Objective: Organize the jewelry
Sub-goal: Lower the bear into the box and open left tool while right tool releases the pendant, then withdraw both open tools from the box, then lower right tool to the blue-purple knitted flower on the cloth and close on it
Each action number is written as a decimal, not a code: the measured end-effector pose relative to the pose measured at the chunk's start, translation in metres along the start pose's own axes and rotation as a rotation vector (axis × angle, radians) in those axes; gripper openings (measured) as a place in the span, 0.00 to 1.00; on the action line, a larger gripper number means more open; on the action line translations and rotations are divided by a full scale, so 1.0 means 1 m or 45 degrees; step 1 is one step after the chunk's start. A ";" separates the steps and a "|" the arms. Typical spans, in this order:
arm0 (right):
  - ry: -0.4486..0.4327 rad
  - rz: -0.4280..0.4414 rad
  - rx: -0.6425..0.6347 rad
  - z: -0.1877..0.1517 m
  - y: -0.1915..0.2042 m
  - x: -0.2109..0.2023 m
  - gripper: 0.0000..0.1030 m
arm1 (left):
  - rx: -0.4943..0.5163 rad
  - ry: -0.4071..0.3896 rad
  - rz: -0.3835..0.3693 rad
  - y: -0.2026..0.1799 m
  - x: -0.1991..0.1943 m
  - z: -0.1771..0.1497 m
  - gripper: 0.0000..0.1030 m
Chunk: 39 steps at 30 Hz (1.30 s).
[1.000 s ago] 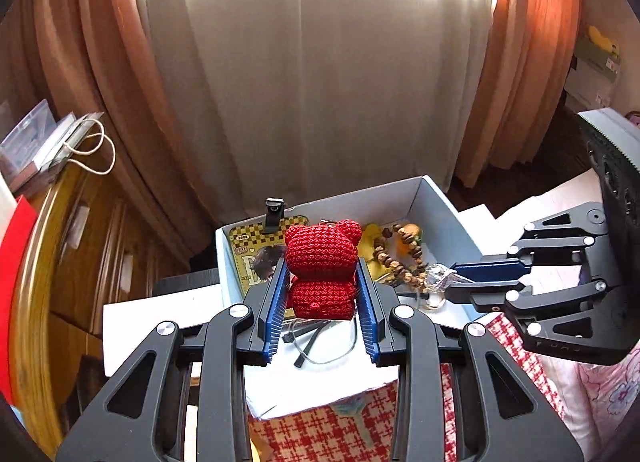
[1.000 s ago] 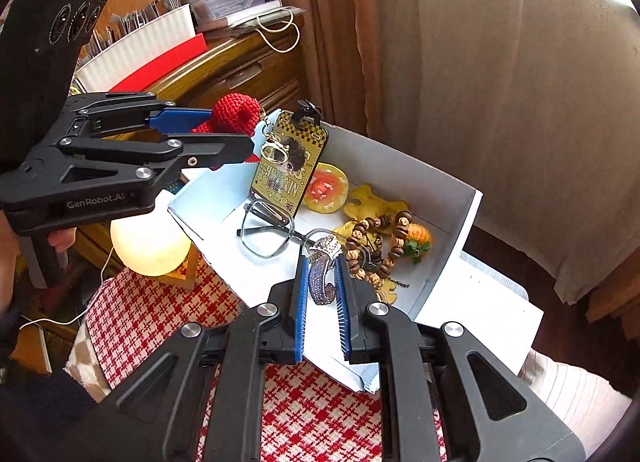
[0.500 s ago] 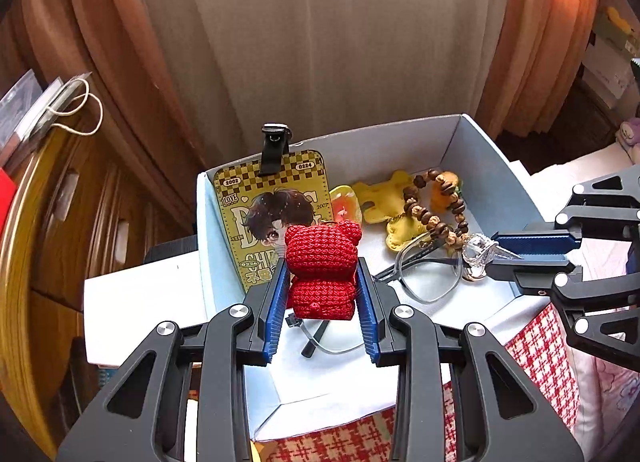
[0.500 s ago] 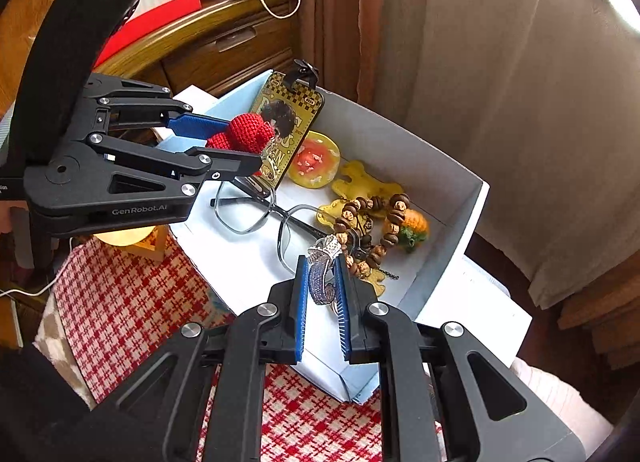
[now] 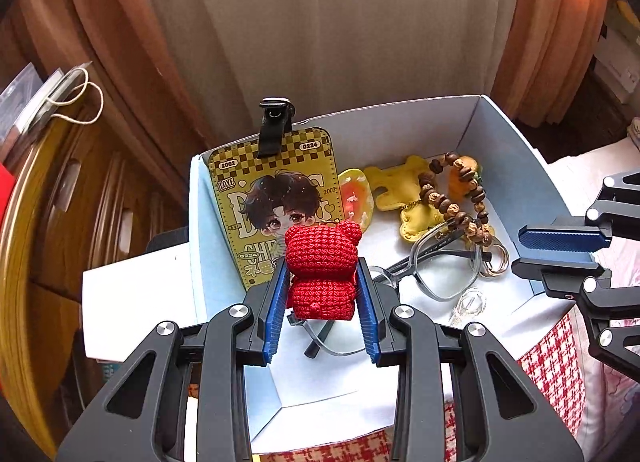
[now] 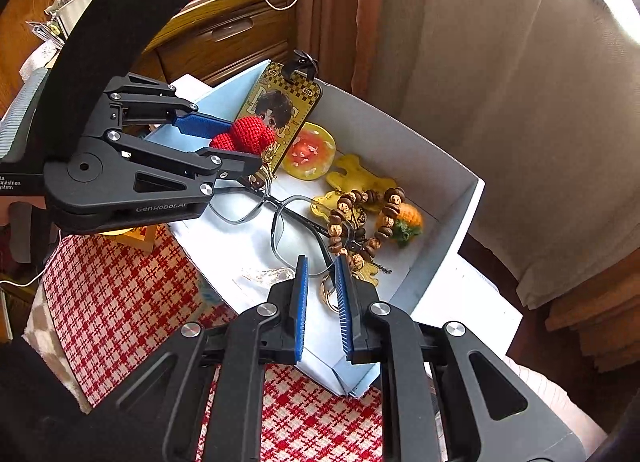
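Note:
My left gripper (image 5: 322, 274) is shut on a red crocheted bear charm (image 5: 321, 266) and holds it above the near left part of the open light-blue box (image 5: 516, 149); the charm also shows in the right wrist view (image 6: 245, 137). My right gripper (image 6: 322, 274) is open and empty over the box's near edge. A small silver crystal piece (image 5: 468, 304) lies on the box floor near the glasses (image 5: 444, 268). A wooden bead bracelet (image 6: 362, 221) lies behind my right gripper.
In the box are a yellow card holder with a cartoon face (image 5: 276, 197), a round orange charm (image 6: 310, 149), yellow bear-shaped charms (image 6: 360, 181) and an orange knitted charm (image 6: 406, 221). A red-checked cloth (image 6: 120, 302) lies under the box. A wooden dresser (image 6: 224, 37) stands at the left.
My right gripper has opened and let go of the silver crystal piece, which now lies on the box floor. Both grippers have moved closer over the box. The left still holds the bear.

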State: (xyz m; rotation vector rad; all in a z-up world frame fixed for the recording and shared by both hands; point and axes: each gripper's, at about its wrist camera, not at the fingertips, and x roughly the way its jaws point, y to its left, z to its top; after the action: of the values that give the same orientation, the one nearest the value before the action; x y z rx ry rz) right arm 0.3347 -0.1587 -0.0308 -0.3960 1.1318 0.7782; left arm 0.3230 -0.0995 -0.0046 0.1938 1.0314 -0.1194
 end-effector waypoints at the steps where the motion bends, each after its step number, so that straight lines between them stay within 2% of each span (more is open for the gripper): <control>1: 0.000 0.002 0.004 0.000 0.000 -0.001 0.16 | 0.000 0.001 -0.001 0.001 0.000 0.000 0.33; 6: -0.011 0.012 0.019 -0.003 0.000 -0.004 0.32 | 0.013 -0.006 -0.005 0.005 -0.003 0.000 0.35; 8: -0.019 0.013 0.019 -0.003 0.002 -0.006 0.35 | 0.018 -0.038 0.008 0.005 -0.009 0.001 0.46; 10: -0.041 0.012 0.027 -0.004 0.003 -0.011 0.45 | 0.013 -0.065 0.003 0.002 -0.020 0.002 0.53; 11: -0.054 0.015 0.036 -0.004 0.003 -0.014 0.51 | 0.012 -0.078 0.003 0.001 -0.025 0.003 0.56; 12: -0.067 0.021 0.047 -0.004 0.004 -0.017 0.62 | 0.012 -0.093 0.005 0.001 -0.030 0.004 0.58; 14: -0.102 0.015 0.058 -0.005 0.006 -0.027 0.73 | 0.014 -0.133 0.005 0.001 -0.043 0.004 0.66; 16: -0.158 0.038 0.067 -0.008 0.009 -0.041 0.76 | 0.012 -0.173 0.004 0.002 -0.057 0.001 0.68; 18: -0.217 0.065 0.085 -0.012 0.011 -0.056 0.90 | 0.008 -0.211 -0.001 0.003 -0.072 -0.004 0.69; 19: -0.247 0.080 0.091 -0.014 0.013 -0.064 0.92 | 0.005 -0.232 0.003 0.003 -0.080 -0.009 0.71; 22: -0.322 0.154 0.104 -0.026 0.019 -0.085 0.93 | -0.004 -0.299 0.010 0.005 -0.104 -0.027 0.89; 25: -0.363 0.187 0.089 -0.041 0.030 -0.099 0.93 | -0.016 -0.332 0.002 0.011 -0.122 -0.049 0.91; 30: -0.358 0.255 0.102 -0.067 0.046 -0.100 0.93 | -0.072 -0.350 -0.009 0.025 -0.136 -0.091 0.91; 39: -0.301 0.360 0.174 -0.101 0.074 -0.069 0.93 | -0.158 -0.281 -0.033 0.026 -0.122 -0.161 0.91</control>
State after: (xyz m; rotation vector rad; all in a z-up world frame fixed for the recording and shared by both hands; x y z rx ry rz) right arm 0.2002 -0.1972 -0.0010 -0.0260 1.0221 0.9612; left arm 0.1312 -0.0381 0.0228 0.0528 0.8182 -0.0978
